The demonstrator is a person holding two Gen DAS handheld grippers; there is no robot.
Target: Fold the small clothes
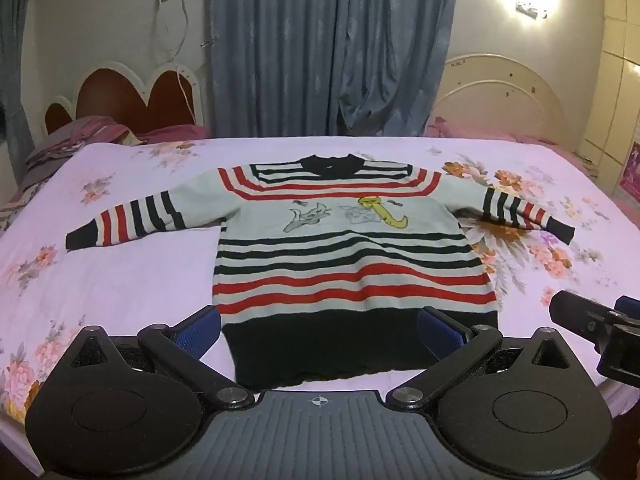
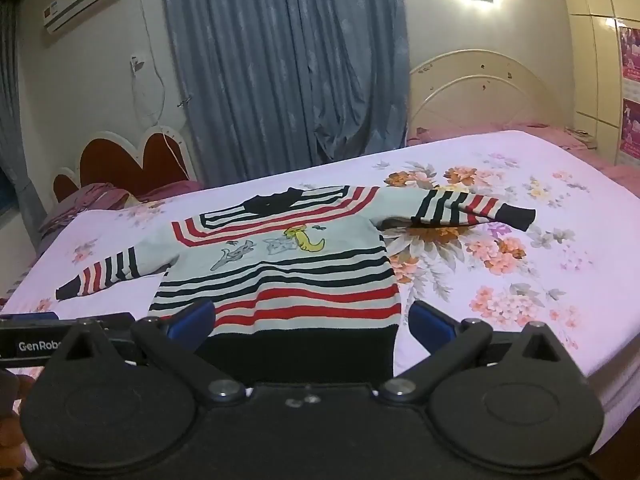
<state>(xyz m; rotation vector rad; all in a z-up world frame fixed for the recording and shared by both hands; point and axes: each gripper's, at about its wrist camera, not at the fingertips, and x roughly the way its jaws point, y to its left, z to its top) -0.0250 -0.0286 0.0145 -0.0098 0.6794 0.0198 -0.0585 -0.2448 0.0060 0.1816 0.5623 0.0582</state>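
Sweater [image 1: 352,248]: we see it flat on the bed [image 1: 120,288]; sleeves spread left and right
Curtain [image 1: 328,48]: behind the bed

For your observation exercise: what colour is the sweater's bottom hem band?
Solid black, below the red stripes; the sweater's hem band shows best in the left wrist view.

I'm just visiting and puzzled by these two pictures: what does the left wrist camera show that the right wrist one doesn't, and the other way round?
Only the left wrist view shows the right claw poking in at its right edge.

Only the right wrist view shows the air conditioner high on the wall, posters at the far right, and part of the left claw's body at the left edge.

Both show the striped sweater lying flat with sleeves spread on the floral bedsheet, blue curtains, and each camera's own claw open.
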